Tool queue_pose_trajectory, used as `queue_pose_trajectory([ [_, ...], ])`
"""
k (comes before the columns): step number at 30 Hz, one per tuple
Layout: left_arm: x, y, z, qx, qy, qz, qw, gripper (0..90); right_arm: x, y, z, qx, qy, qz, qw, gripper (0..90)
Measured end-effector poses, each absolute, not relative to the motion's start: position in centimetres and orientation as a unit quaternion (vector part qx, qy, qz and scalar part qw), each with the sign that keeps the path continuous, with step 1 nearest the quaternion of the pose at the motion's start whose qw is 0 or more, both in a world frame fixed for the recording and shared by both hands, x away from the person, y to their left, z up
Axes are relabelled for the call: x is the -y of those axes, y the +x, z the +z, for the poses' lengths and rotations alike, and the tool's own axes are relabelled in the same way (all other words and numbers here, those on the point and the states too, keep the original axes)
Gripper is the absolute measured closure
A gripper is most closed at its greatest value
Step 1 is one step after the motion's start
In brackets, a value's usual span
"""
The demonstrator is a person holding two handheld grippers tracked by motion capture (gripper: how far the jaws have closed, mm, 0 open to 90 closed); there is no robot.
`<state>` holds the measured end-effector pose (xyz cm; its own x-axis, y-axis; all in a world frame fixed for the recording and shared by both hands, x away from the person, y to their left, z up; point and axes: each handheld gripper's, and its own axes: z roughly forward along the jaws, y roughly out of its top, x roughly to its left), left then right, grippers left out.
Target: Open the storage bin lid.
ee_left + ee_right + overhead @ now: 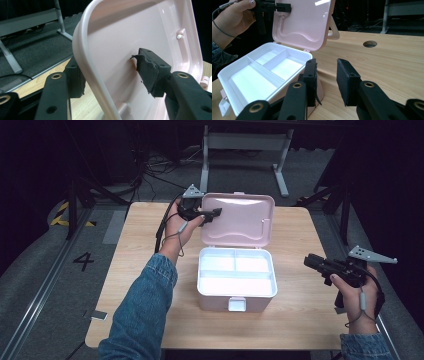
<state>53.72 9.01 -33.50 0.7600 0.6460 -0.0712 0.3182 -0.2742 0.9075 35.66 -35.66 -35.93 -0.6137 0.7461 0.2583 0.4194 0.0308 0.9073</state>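
Wooden table [300,235] bears an open pink box [236,279]; left gripper [110,75] straddles its raised lid [240,220], right gripper [325,75] agape beside it.

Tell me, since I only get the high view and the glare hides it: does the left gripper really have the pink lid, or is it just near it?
Observer: The left gripper has it. In its own view the jaws straddle the lid at its side edge, one pad behind it and one against the inner face.
Operator: And the other one?
Observer: The right gripper is open with nothing between its jaws, and it sits low beside the box.
Operator: Anything inside?
Observer: No. In the right gripper view, the white tray has three sections, all empty.
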Motion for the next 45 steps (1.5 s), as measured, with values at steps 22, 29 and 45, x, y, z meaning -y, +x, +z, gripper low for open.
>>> queue_pose_trajectory([
  [22,-9.0,55.0,-36.3,-0.334,0.793,0.147,0.487,35.8,35.8,36.1,-36.7,-0.705,0.424,0.552,0.138,69.7],
  [29,-9.1,55.3,-36.9,-0.341,0.796,0.139,0.481,34.5,35.8,36.3,-36.9,-0.706,0.426,0.550,0.135,69.3],
  [45,-9.1,55.7,-37.7,-0.371,0.800,0.113,0.457,33.7,35.8,36.4,-37.2,-0.708,0.429,0.546,0.130,68.8],
])
